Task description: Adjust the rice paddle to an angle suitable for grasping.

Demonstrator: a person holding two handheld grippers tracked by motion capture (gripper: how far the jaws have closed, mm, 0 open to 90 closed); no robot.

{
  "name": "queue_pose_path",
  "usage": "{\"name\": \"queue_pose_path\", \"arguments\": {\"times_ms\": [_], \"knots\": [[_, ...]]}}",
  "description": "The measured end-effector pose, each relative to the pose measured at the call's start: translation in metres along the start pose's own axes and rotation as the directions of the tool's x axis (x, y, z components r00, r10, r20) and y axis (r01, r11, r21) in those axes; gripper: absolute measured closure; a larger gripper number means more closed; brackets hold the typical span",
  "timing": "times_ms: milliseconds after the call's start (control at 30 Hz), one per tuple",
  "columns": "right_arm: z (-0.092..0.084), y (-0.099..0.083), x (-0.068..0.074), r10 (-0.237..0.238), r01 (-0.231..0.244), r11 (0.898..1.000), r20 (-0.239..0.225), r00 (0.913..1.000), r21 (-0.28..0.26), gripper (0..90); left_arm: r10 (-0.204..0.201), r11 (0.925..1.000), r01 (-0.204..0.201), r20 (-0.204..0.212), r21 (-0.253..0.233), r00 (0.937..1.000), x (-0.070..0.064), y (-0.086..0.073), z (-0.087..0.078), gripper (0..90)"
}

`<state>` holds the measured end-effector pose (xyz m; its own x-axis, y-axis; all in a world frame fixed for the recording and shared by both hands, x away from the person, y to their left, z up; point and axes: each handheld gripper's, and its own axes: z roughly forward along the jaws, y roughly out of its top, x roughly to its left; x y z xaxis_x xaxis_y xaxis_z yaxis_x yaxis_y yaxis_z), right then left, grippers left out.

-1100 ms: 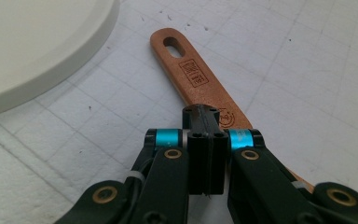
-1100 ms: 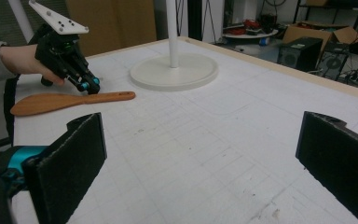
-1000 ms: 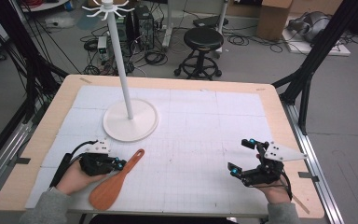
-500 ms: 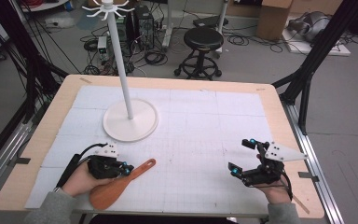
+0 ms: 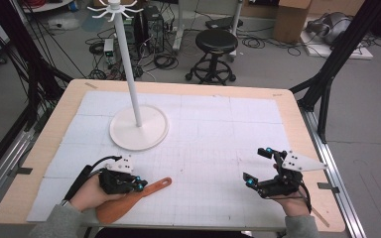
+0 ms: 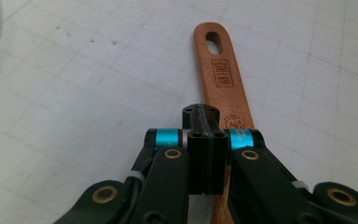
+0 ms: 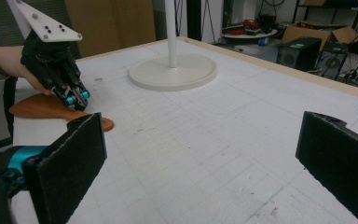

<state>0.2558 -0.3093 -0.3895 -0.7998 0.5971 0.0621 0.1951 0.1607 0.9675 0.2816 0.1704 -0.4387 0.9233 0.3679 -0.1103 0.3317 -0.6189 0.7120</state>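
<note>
A brown wooden spatula (image 5: pixel 155 187) lies flat near the table's front left, its handle with a hanging hole (image 6: pixel 219 60) pointing right and away. My left gripper (image 5: pixel 140 184) is shut, pad against pad, with its tips (image 6: pixel 205 116) down on the handle and nothing between them. From the right gripper view the left gripper (image 7: pixel 77 99) stands tilted over the spatula (image 7: pixel 37 106). My right gripper (image 5: pixel 256 165) rests at the front right, its jaws wide open (image 7: pixel 205 154) over bare mat, holding nothing.
A white stand with a round base (image 5: pixel 139 128) and a tall pole rises at the back left of the gridded mat (image 5: pixel 218 134); its base (image 7: pixel 172 70) lies ahead of the right gripper. A wooden table rim (image 5: pixel 178 88) frames the mat.
The left gripper has slid to the right and slightly toward the front edge. The spatula's handle has swung with it, its end further right and nearer. The right gripper has stayed put.
</note>
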Motion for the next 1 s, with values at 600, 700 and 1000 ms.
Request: {"name": "queue_pose_path", "arguments": {"times_ms": [600,700,1000], "knots": [[-0.002,0.000,-0.001,0.005,-0.005,1.000,0.002,1.0000,-0.003,0.1,-0.022,0.9944,0.024,0.016,-0.103,0.9996,-0.005,0.010,-0.013,71.7],[-0.002,0.000,0.000,0.006,-0.006,1.000,0.002,1.0000,-0.003,0.1,-0.003,0.9931,0.006,0.021,-0.117,0.9998,-0.009,0.013,-0.015,60.8],[-0.002,0.000,-0.001,0.005,-0.005,1.000,0.002,1.0000,-0.002,0.1,0.027,0.9978,-0.028,-0.024,-0.059,0.9993,-0.015,0.016,-0.006,17.4]]}}
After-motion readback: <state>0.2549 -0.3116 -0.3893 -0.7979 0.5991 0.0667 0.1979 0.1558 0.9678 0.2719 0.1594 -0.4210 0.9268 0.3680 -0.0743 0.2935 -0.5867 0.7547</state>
